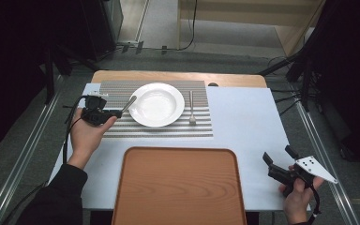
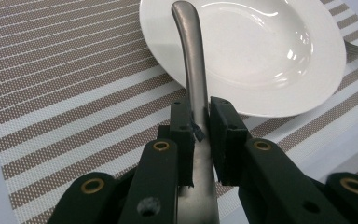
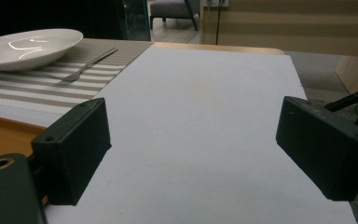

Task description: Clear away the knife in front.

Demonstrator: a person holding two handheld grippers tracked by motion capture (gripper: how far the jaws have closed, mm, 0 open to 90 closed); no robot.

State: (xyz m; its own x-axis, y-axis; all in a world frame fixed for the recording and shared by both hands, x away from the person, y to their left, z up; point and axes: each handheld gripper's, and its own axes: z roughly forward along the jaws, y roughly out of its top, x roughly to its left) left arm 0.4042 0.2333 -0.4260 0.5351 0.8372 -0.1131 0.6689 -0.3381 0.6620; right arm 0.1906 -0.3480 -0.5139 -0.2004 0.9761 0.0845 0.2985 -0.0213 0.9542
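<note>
your left gripper (image 2: 200,135) pinches a metal handle (image 2: 192,70) by the plate (image 2: 279,60).
the handle reaches over the plate's rim, above the striped mat (image 2: 65,84); which utensil it is, you cannot tell. your right gripper (image 3: 191,154) hangs over the white sheet (image 3: 205,116), jaws spread wide, near the tray (image 1: 178,187).

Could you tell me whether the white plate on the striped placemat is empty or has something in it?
Empty: the white plate shows a bare, glossy bowl in the high view and the left gripper view, with nothing lying in it.
</note>
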